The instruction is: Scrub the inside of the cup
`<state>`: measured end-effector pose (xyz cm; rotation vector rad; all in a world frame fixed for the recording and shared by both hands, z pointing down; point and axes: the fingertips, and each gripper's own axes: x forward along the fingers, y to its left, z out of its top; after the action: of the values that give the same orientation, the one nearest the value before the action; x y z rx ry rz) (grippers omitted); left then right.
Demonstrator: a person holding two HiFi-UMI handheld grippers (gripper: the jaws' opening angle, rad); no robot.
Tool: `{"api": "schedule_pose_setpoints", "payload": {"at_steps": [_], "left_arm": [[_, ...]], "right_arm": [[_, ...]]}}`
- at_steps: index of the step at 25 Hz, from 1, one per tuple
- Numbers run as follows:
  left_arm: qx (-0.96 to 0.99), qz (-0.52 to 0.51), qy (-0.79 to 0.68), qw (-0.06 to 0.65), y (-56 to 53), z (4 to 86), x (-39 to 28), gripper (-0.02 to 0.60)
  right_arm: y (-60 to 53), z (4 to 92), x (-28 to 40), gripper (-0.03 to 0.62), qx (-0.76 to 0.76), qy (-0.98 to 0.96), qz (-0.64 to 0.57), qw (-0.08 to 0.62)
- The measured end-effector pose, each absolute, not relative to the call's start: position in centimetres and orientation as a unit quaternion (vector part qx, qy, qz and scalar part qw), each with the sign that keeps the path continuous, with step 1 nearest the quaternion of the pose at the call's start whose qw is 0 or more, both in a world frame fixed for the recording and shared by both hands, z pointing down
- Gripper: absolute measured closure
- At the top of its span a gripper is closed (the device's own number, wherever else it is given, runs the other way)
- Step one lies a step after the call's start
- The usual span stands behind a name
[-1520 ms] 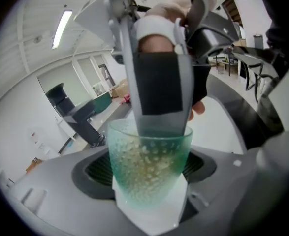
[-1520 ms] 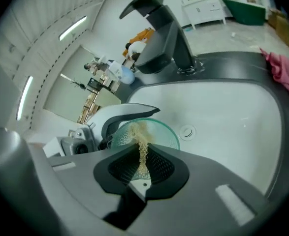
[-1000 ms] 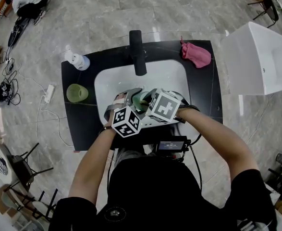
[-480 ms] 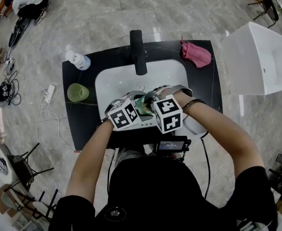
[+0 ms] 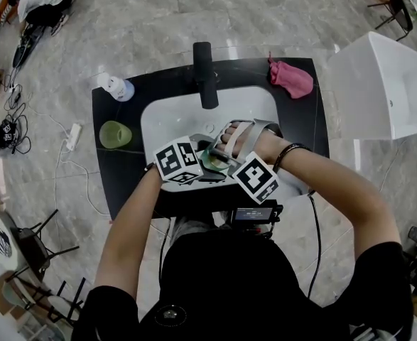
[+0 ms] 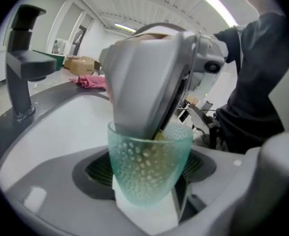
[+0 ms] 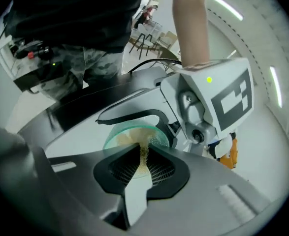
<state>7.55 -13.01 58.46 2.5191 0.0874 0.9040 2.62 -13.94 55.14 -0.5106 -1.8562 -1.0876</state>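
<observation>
A pale green, dimpled see-through cup (image 6: 146, 168) sits upright between the jaws of my left gripper (image 6: 146, 183), which is shut on its lower sides. In the head view the cup (image 5: 214, 160) is over the front of the white sink (image 5: 169, 119). My right gripper (image 7: 143, 154) comes down into the cup's mouth (image 7: 134, 134), shut on a thin yellowish scrub pad (image 7: 144, 157) that reaches inside. The left gripper view shows the right gripper's grey body (image 6: 149, 77) filling the cup's opening. How deep the pad goes is hidden.
A black faucet (image 5: 205, 77) stands at the back of the sink. On the black counter (image 5: 304, 119) lie a pink cloth (image 5: 291, 79), a second green cup (image 5: 114, 135) and a white pump bottle (image 5: 116, 87). A white tub (image 5: 382, 84) stands to the right.
The right gripper has swung round over the cup, its marker cube moving down and to the right. The left gripper's cube has shifted up and left, still holding the cup.
</observation>
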Motion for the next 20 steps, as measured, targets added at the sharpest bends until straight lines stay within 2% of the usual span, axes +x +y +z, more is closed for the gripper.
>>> {"api": "schedule_pose_setpoints", "payload": {"at_steps": [3,7,14,20], "left_arm": [[0.916,0.321,0.034,0.239,-13.0,58.1,7.7,0.201],[0.917,0.333,0.021,0.218,-13.3,58.4,7.6,0.201],[0.922,0.347,-0.024,0.173,-14.9,58.5,7.1,0.202],[0.915,0.382,-0.070,0.108,-16.3,58.9,6.6,0.202]], "right_arm": [[-14.0,54.8,2.7,0.551,-0.210,-0.740,-0.472,0.431],[-14.3,55.3,3.1,0.551,-0.193,-0.764,-0.425,0.446],[-15.2,55.6,3.4,0.553,-0.131,-0.825,-0.266,0.482],[-16.3,56.0,4.0,0.553,-0.038,-0.862,-0.053,0.503]]}}
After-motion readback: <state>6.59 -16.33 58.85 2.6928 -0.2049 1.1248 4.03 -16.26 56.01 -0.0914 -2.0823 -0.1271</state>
